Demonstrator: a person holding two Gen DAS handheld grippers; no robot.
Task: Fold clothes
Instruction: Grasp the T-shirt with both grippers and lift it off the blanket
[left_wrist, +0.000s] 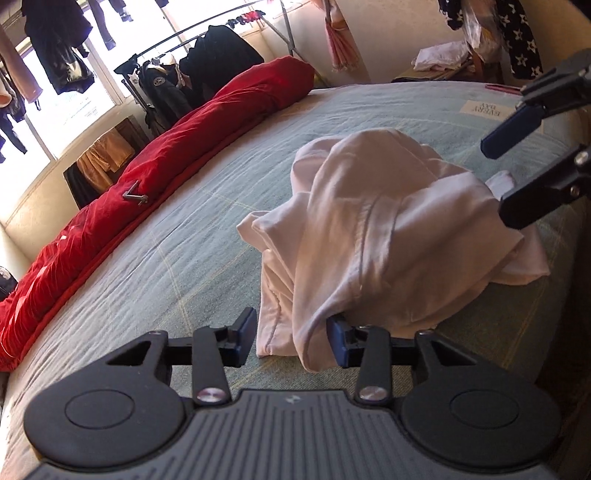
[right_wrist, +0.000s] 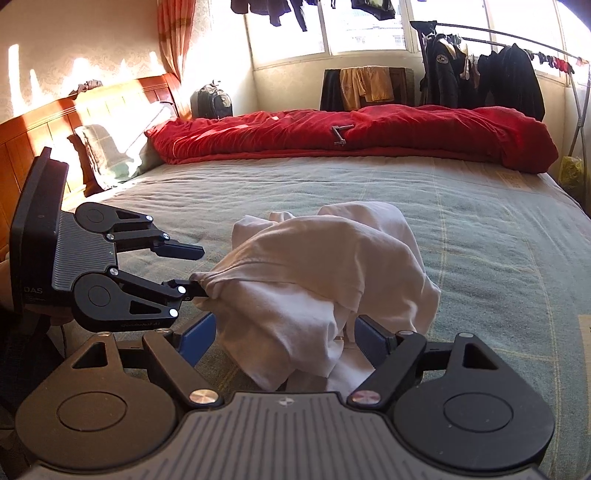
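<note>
In the left wrist view, our left gripper (left_wrist: 291, 341) spreads its jaws wide around the near edge of the crumpled white garment (left_wrist: 373, 229) on the bed (left_wrist: 184, 240).

In the right wrist view, our right gripper (right_wrist: 284, 341) likewise gapes, cloth lying between its fingers, red quilt (right_wrist: 369, 133) far.

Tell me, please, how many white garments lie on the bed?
1 for certain: a crumpled white garment on the bedspread, between both grippers. Its folds could hide another piece.

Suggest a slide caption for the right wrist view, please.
Both open grippers, right gripper and left gripper, flank a crumpled white garment on the bed.
</note>
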